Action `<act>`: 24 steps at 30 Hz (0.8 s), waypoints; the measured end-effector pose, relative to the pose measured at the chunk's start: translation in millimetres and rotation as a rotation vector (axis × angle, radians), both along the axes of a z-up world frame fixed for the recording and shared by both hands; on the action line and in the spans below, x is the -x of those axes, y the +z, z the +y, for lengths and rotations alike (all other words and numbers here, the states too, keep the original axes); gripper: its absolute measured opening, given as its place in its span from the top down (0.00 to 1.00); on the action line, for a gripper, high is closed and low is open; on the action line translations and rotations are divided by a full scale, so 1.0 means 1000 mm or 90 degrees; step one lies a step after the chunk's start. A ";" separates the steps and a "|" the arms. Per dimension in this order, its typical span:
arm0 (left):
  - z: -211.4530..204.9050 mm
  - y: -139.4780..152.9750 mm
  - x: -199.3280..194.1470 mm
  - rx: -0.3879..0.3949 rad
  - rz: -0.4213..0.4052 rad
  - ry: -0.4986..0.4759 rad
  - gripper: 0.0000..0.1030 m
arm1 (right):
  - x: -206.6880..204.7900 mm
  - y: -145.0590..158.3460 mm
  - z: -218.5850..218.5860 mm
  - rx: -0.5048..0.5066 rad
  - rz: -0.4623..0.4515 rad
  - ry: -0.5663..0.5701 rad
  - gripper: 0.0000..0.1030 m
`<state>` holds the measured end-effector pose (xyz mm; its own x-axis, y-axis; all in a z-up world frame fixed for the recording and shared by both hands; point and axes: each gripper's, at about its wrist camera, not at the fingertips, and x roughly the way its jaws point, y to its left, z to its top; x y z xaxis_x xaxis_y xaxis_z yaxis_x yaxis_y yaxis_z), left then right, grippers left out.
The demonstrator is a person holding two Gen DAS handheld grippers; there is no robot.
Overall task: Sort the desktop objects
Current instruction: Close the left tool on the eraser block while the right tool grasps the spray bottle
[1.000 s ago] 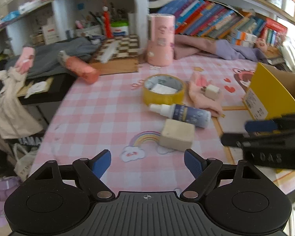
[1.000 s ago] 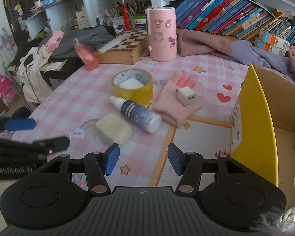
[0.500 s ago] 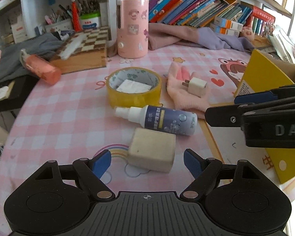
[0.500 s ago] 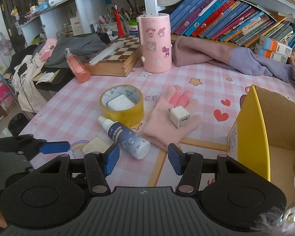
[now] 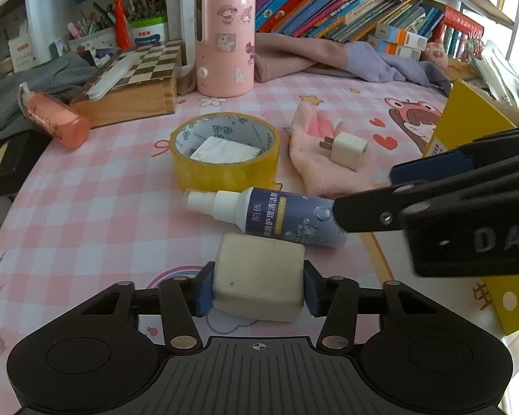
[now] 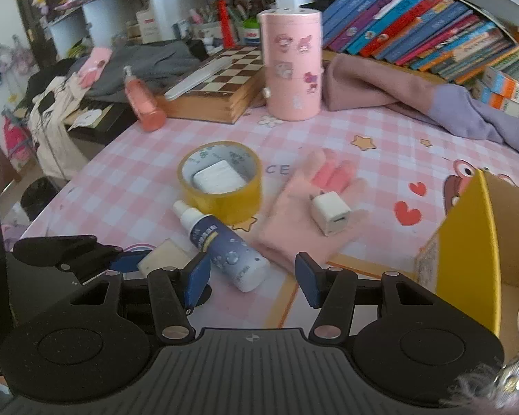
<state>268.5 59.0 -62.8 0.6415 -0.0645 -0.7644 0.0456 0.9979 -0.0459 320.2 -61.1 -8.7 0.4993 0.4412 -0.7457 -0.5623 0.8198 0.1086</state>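
A: Changed since a second ago? Left gripper [image 5: 257, 288] now down over the beige eraser block [image 5: 258, 276], jaws closing, blue pads pressed on both of its sides; before, spread wide and short of it, with the block lying free on the pink checked tablecloth [image 5: 86, 207].

B: Seen from the right wrist too: same block [image 6: 162, 259] pinched at the left edge between the left gripper's blue pads. Right gripper [image 6: 252, 276] held at the same half-spread as before, nothing grasped, but brought closer: base of the blue spray bottle [image 6: 225, 245] now between the finger tips, no pad touching it.

A: Pose? Both tilted steeply down toward the table, side by side; right gripper's black fingers [image 5: 432, 204] crossing over the bottle's base [image 5: 287, 216] in the left view.

B: Containers? Yellow tape roll [image 5: 225, 152] lying flat with a white block [image 5: 225, 150] inside its ring. White charger plug [image 6: 330, 212] resting on the pink glove [image 6: 304, 221]. Yellow cardboard box [image 6: 467, 242] open at the right edge, contents not discernible. Pink cylinder [image 6: 292, 65] upright behind, beside the chessboard box [image 6: 218, 86].
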 end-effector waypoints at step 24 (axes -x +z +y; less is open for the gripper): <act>0.052 0.033 0.068 0.058 -0.001 0.163 0.57 | -0.026 -0.036 0.060 0.159 0.028 0.227 0.67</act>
